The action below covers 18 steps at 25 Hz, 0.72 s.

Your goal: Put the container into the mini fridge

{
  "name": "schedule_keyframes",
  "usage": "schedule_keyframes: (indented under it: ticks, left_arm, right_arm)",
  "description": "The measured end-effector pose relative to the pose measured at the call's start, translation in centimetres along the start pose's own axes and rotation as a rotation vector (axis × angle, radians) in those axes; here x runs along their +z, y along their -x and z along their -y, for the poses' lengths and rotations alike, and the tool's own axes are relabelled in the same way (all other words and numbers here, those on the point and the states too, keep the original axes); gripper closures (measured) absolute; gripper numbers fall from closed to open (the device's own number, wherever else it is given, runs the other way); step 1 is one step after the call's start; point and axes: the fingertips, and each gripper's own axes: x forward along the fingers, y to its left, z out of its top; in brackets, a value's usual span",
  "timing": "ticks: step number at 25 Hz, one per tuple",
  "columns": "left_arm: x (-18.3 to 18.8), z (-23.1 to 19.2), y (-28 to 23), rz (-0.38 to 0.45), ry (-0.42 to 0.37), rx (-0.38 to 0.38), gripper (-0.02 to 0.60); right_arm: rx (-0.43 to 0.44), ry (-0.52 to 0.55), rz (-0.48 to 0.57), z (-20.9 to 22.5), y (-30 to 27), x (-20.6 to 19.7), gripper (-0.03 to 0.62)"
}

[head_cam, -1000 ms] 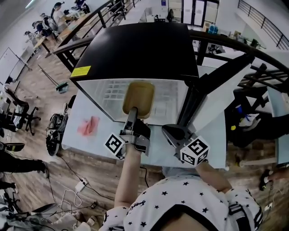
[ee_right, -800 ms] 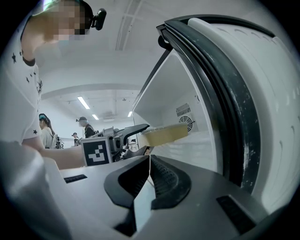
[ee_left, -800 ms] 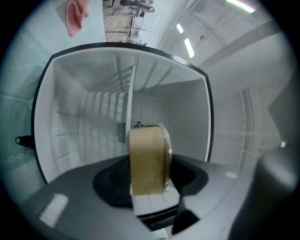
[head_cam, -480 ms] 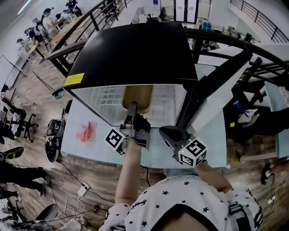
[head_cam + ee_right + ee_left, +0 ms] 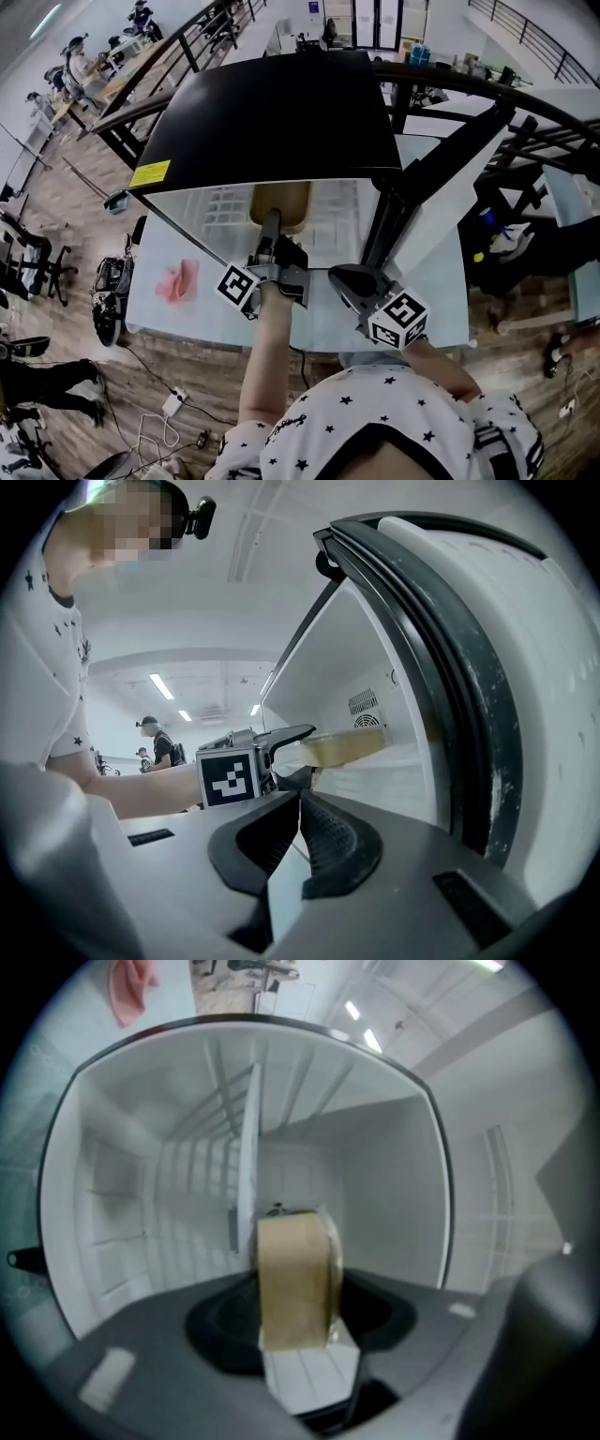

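The mini fridge (image 5: 281,112) has a black top and stands on the table with its door (image 5: 441,178) swung open to the right. My left gripper (image 5: 270,223) is shut on the near edge of a tan container (image 5: 281,199), which reaches in under the fridge's top edge. In the left gripper view the container (image 5: 292,1279) stands on edge between the jaws, with the white fridge interior (image 5: 375,1176) around it. My right gripper (image 5: 345,275) hangs shut and holds nothing, low beside the door. From the right gripper view, the container (image 5: 342,747) lies level over a shelf, past the door (image 5: 487,667).
A pink cloth (image 5: 176,279) lies on the white table (image 5: 422,300) left of the fridge. Black railings run behind and to the right. People sit at desks (image 5: 75,56) far off at the upper left. Cables lie on the wooden floor (image 5: 159,403).
My left gripper has pushed the container forward, so more of it is hidden under the fridge's top edge. The right gripper has stayed near the door.
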Motion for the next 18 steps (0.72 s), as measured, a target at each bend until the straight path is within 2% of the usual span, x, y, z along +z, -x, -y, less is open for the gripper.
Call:
schedule_keyframes:
  ticks: [4, 12, 18]
  left_arm:
    - [-0.3, 0.3, 0.0, 0.001, -0.015, -0.003, 0.35]
    - [-1.0, 0.7, 0.5, 0.0, -0.046, -0.002, 0.227]
    - [-2.0, 0.7, 1.9, -0.018, -0.04, 0.003, 0.209]
  right_arm:
    - [-0.018, -0.004, 0.007, 0.1, 0.8, -0.1, 0.572]
    - [-0.042, -0.012, 0.015, -0.2, 2.7, -0.9, 0.572]
    - [-0.045, -0.015, 0.016, -1.0, 3.7, -1.0, 0.572]
